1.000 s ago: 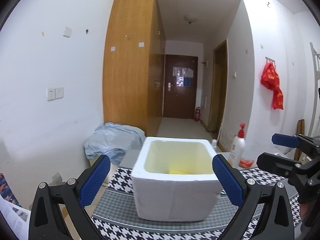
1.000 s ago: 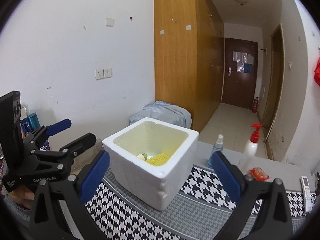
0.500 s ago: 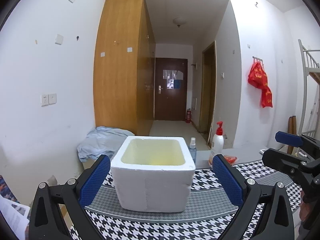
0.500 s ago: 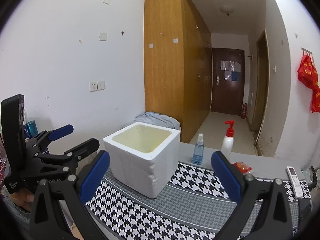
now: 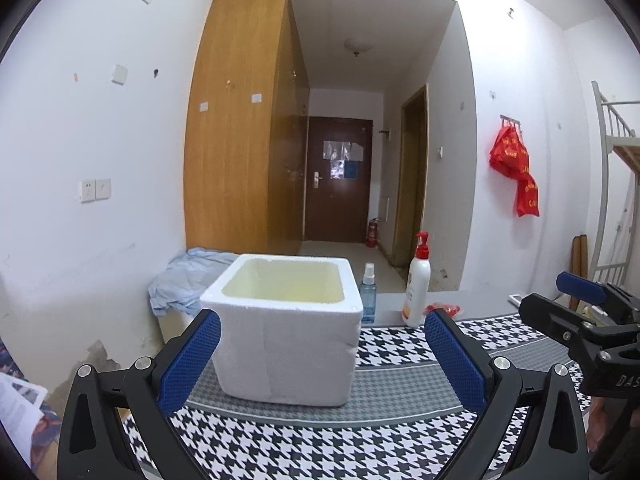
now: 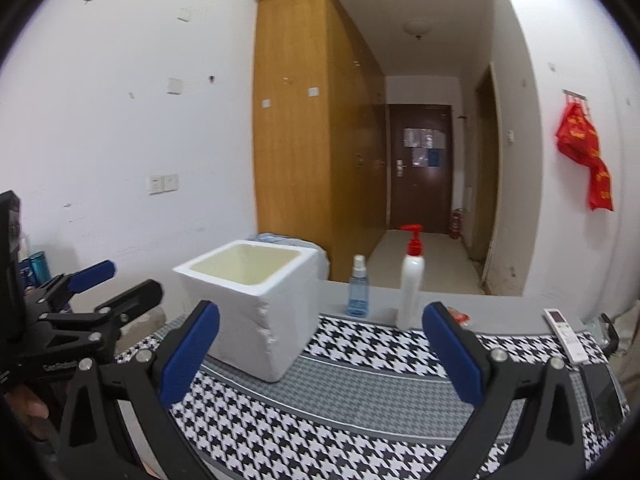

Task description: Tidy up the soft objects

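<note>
A white foam box (image 5: 286, 328) stands on the houndstooth cloth (image 5: 320, 448); it also shows in the right wrist view (image 6: 256, 304). Its inside is hidden below the rim, so no soft objects show. My left gripper (image 5: 320, 356) is open and empty, a short way back from the box. My right gripper (image 6: 320, 356) is open and empty, further right and back from the box. Each gripper shows in the other's view, the right one (image 5: 580, 308) and the left one (image 6: 104, 292).
A blue spray bottle (image 6: 357, 286) and a white pump bottle with a red top (image 6: 411, 280) stand behind the cloth. A red packet (image 5: 444, 309) lies by the pump bottle. A white remote (image 6: 566, 334) and a dark phone (image 6: 604, 396) lie at right.
Both grippers have pulled back and lowered from above the box. The yellow contents seen inside the box a second ago are now hidden by its rim. Both stay open.
</note>
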Tool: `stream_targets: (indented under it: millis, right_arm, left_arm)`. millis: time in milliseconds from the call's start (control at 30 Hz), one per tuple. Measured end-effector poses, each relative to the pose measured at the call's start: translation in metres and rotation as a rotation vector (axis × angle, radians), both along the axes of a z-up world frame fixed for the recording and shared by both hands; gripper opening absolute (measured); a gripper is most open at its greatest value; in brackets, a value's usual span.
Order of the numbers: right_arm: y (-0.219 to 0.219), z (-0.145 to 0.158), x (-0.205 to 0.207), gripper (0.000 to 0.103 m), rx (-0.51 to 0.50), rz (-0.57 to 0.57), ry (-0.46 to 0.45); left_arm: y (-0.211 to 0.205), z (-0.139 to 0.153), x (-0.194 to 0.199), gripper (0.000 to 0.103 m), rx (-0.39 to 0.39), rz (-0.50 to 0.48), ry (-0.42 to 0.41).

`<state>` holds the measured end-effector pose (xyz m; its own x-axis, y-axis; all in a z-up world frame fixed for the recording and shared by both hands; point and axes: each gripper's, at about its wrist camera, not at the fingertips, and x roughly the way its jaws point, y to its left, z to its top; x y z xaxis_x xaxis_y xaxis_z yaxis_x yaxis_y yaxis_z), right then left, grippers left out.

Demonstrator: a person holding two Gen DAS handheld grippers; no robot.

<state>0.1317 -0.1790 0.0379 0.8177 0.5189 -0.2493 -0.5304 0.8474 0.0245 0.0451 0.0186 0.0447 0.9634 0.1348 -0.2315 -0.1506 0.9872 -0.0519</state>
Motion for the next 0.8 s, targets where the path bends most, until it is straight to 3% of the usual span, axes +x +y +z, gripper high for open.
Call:
stream_targets:
  millis: [300,800]
  right_arm:
    - [-0.011,-0.019,-0.012,0.103,-0.009,-0.015,-0.009]
    - [-0.016,-0.042,-0.031,0.103,0.01,-0.006,0.01]
  left_arm:
    - [-0.013,-0.014,-0.019,0.102,0.008,-0.002,-0.047]
    - [-0.018,-0.03,-0.042,0.102,0.039,0.024,-0.057]
